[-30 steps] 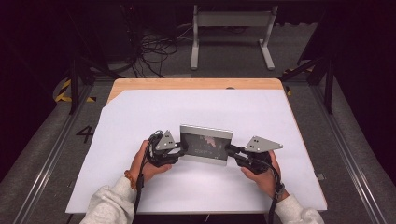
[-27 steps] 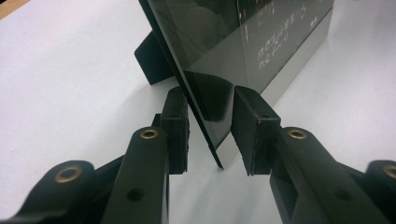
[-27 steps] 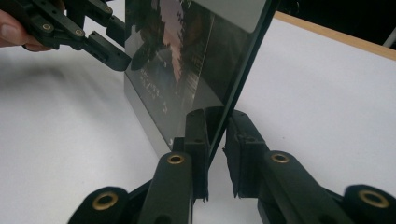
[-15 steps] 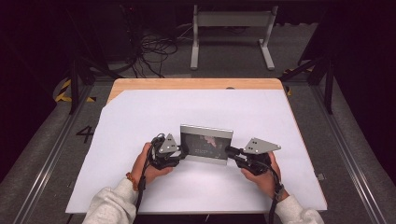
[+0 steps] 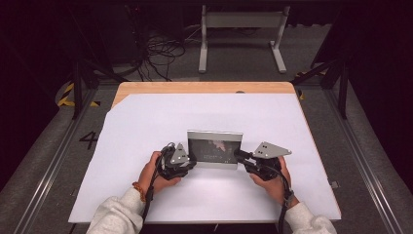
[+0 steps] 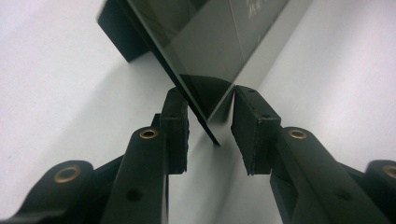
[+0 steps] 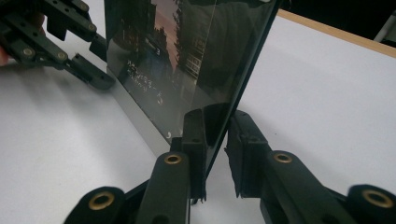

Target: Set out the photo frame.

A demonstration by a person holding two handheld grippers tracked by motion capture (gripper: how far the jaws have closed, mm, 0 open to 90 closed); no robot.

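Note:
A dark glass picture frame (image 5: 214, 148) stands upright on its long edge on the white sheet (image 5: 195, 109), between both hands. My left gripper (image 5: 191, 163) is at its lower left corner. In the left gripper view the frame's corner (image 6: 205, 116) sits between the jaws (image 6: 210, 126), and a white gap shows beside the right pad (image 6: 254, 135), so they are open. My right gripper (image 5: 238, 155) is at the right edge. There the pads (image 7: 217, 140) close on the frame's thin edge (image 7: 177, 56). The left gripper (image 7: 88, 70) shows beyond the frame.
A dark block (image 6: 119, 32) juts from the frame's back near the sheet. The wooden tabletop (image 5: 195, 87) shows past the sheet's far edge. Cables (image 5: 160, 53) and a metal stand (image 5: 241, 22) lie on the floor beyond the table.
My left gripper has edged slightly toward the frame's lower left corner. The frame and my right gripper have stayed where they were.

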